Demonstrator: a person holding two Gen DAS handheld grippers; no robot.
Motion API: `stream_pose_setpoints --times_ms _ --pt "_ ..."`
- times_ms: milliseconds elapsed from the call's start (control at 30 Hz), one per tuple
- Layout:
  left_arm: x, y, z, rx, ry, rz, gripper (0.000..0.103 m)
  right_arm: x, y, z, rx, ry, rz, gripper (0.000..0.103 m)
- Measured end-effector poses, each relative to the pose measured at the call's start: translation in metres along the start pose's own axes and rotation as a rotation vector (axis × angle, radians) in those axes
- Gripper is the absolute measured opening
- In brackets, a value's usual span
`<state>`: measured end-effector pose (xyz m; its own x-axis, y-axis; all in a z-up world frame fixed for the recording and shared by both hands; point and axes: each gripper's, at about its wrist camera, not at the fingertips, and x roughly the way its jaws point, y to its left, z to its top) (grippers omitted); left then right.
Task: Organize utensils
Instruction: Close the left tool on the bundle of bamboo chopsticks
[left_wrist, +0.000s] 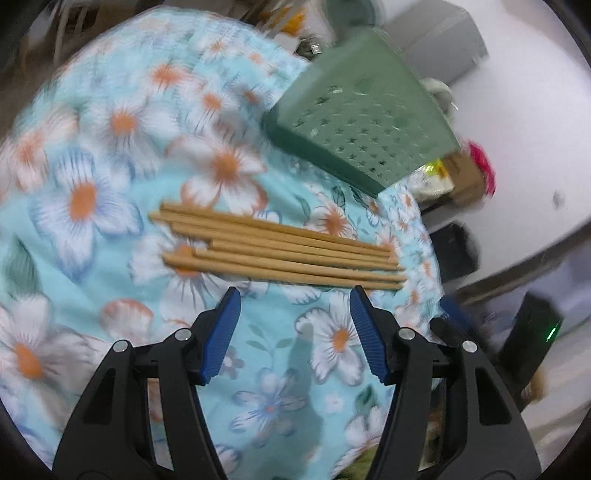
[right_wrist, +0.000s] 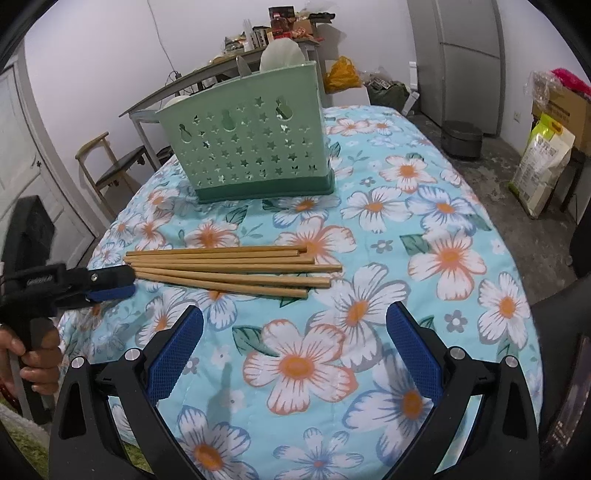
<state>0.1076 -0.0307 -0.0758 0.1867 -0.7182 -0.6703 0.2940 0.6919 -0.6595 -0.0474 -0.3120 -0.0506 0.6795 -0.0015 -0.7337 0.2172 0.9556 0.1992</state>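
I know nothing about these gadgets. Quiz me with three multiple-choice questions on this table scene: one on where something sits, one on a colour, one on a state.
1. Where do the chopsticks lie?
A. inside the holder
B. flat on the floral cloth
C. on the floor

2. What colour is the utensil holder?
A. green
B. red
C. white

3. How is the right claw?
A. shut on a chopstick
B. open, holding nothing
C. clamped on the holder

Answers:
1 B: the sticks rest side by side on the cloth, in front of the holder.
2 A: its star-punched walls are pale green on a darker green base.
3 B: its blue pads stand apart with only cloth between them.
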Motion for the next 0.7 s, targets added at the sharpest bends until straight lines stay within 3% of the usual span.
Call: stream_pose_setpoints --times_ms 133,300,400,700 --pt "0.001 0.026 0.005 -0.200 -0.033 -0.115 0.055 0.002 0.001 -0.003 0.000 0.009 0.010 0.096" --pt "-0.001 0.059 0.000 -0.424 -0.073 -0.179 0.026 0.007 0.003 -0.006 0.012 0.023 0.035 0.097" --pt "-0.004 0.067 -0.004 -0.466 -0.087 -0.185 0.013 0.009 0.005 -0.006 0.013 0.027 0.043 0.096" --pt "-0.032 0.077 -0.014 -0.500 -0.153 -0.196 0.010 0.010 0.009 -0.007 0.011 0.033 0.058 0.096"
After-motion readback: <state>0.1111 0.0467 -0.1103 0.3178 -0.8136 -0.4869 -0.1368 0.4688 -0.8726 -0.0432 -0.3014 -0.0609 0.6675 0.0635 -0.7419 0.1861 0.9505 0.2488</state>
